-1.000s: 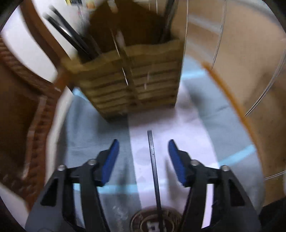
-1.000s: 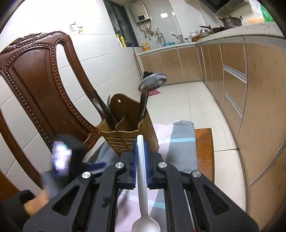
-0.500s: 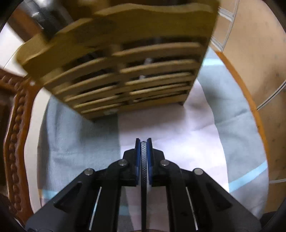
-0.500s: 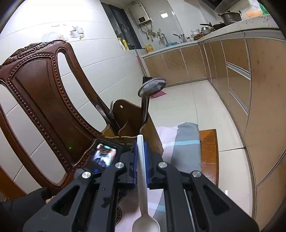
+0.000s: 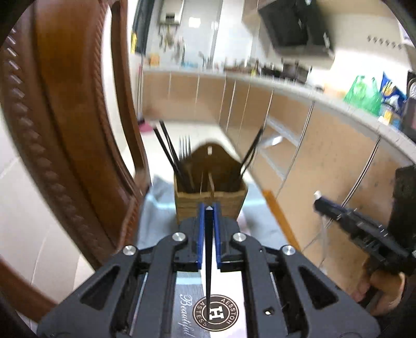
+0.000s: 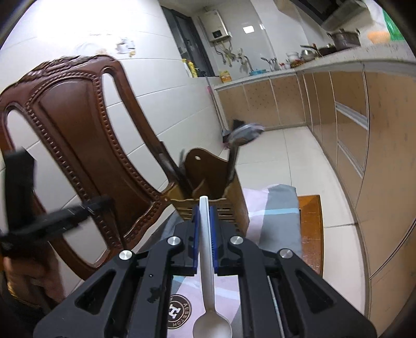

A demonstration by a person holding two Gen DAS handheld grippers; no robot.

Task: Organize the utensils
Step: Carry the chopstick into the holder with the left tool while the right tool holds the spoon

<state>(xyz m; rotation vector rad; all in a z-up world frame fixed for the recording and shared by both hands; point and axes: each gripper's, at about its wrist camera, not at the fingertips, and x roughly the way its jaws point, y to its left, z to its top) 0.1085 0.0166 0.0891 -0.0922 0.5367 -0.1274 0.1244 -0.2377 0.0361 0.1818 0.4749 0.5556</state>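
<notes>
Kitchen; cloth [image 6: 280, 205] on prob. wooden table [image 6: 310, 228]; left gripper [image 5: 208, 208] grips chopstick [image 5: 208, 249], right gripper [image 6: 204, 208] spoon [image 6: 208, 260].

White tiled walls [image 6: 78, 23], pale tiled floor [image 6: 293, 161], tan kitchen cabinets [image 6: 267, 104], a carved wooden chair [image 6: 70, 124]

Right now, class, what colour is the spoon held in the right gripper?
White; the spoon shows best in the right wrist view.

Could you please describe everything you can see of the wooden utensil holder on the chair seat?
The wooden utensil holder is a light slatted box with a taller, darker arched back that has a small hole. A divider splits it into compartments. It stands upright on a grey and pink cloth beside the chair back, holding black chopsticks, a fork and a metal ladle.
</notes>
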